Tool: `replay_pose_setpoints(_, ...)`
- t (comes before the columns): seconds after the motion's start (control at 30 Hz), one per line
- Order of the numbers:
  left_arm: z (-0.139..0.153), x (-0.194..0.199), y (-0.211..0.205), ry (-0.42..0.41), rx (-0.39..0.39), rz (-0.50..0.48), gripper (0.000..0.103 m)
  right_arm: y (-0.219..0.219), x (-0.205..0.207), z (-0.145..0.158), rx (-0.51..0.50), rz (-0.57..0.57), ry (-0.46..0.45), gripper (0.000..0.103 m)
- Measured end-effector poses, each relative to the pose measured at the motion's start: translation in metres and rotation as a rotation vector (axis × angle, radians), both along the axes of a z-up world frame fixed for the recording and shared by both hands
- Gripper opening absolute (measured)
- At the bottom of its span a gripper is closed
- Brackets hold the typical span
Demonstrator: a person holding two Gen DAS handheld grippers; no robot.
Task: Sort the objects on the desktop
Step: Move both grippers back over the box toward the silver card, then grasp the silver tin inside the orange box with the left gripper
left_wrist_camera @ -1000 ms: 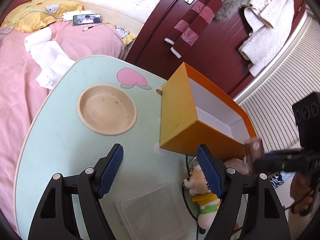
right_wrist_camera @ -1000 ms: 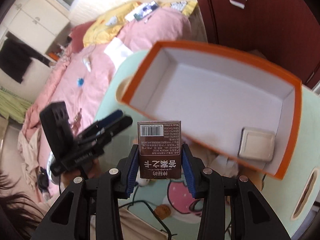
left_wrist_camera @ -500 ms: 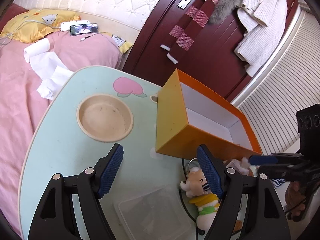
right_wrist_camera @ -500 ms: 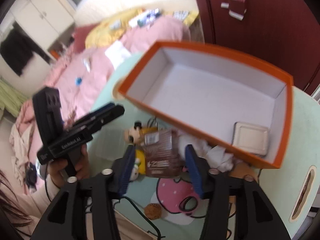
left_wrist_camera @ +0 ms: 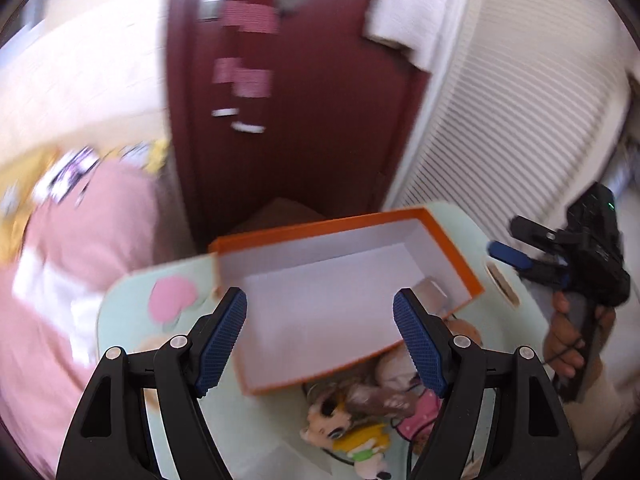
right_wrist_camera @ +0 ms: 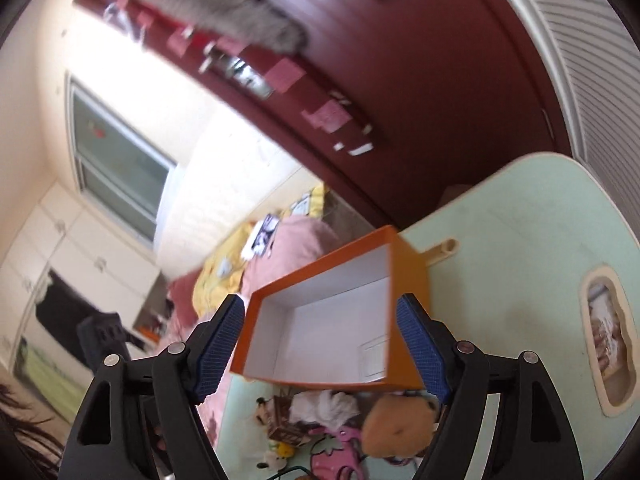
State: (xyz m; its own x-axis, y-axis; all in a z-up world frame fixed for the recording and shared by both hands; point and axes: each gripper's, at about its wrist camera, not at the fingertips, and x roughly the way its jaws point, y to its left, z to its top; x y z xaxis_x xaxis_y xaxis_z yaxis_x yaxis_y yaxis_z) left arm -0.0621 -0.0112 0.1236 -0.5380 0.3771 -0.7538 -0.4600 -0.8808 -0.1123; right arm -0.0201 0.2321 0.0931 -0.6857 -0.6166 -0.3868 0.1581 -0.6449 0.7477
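1. The box [left_wrist_camera: 344, 292] looks like card: matt orange outside, smooth matt white inside.
2. The tabletop [right_wrist_camera: 532, 240] is a smooth pale-green surface with a slight sheen and printed pictures.
3. The left tongs [left_wrist_camera: 320, 340] have black hard-plastic arms, silvery metal screws and blue pads [left_wrist_camera: 222, 336] with a fine rough grid; the right tongs [right_wrist_camera: 320, 344] look the same.
4. The door [left_wrist_camera: 312, 100] is dark red wood, smooth and faintly glossy.
5. The bedding [left_wrist_camera: 80, 240] is soft pink cloth, matt.
6. The toys [left_wrist_camera: 352, 428] look like plush cloth, too blurred to say more.
7. The wall [left_wrist_camera: 512, 128] beside the door is white and ribbed.
8. A fluffy grey fur piece [right_wrist_camera: 216, 12] hangs on the door.
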Motion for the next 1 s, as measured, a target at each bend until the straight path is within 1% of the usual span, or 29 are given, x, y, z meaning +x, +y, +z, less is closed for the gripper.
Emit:
replay_pose_setpoints(0.1,0.014,-0.028,0.046,-0.047,-0.127,-0.201,0.076,0.021,0.002,-0.023,-0.097,-0.042,-0.04,0.078)
replay_pose_setpoints(0.17,0.001,-0.042,0.076,-0.123,-0.209,-0.349,0.076,0.043,0.002,-0.029,-0.111,-0.049,-0.064,0.079)
replay_pose_setpoints(0.2,-0.009,-0.048,0.09,-0.18,-0.242,-0.421,0.076,0.053,0.002,-0.031,-0.119,-0.053,-0.075,0.079)
replay_pose_setpoints(0.23,-0.02,-0.055,0.102,-0.237,-0.266,-0.473,0.076,0.058,0.003,-0.031,-0.125,-0.057,-0.079,0.079)
replay_pose_setpoints(0.33,-0.045,-0.078,0.124,-0.367,-0.287,-0.514,0.076,0.073,0.005,-0.033,-0.16,-0.077,-0.085,0.081)
replay_pose_setpoints(0.43,-0.059,-0.096,0.136,-0.443,-0.275,-0.512,0.076,0.075,0.004,-0.032,-0.182,-0.074,-0.091,0.081)
replay_pose_setpoints(0.47,-0.061,-0.099,0.14,-0.457,-0.279,-0.523,0.076,0.075,0.003,-0.032,-0.189,-0.071,-0.093,0.081)
replay_pose_setpoints(0.53,-0.069,-0.099,0.148,-0.482,-0.317,-0.572,0.076,0.074,0.002,-0.032,-0.199,-0.06,-0.096,0.082)
replay_pose_setpoints(0.7,-0.086,-0.091,0.166,-0.481,-0.433,-0.644,0.076,0.074,-0.001,-0.034,-0.254,-0.032,-0.108,0.082)
replay_pose_setpoints(0.87,-0.096,-0.086,0.173,-0.552,-0.44,-0.724,0.076,0.077,-0.001,-0.036,-0.288,-0.028,-0.115,0.083)
replay_pose_setpoints(1.0,-0.099,-0.086,0.175,-0.574,-0.44,-0.722,0.076,0.076,-0.001,-0.039,-0.295,-0.024,-0.122,0.083)
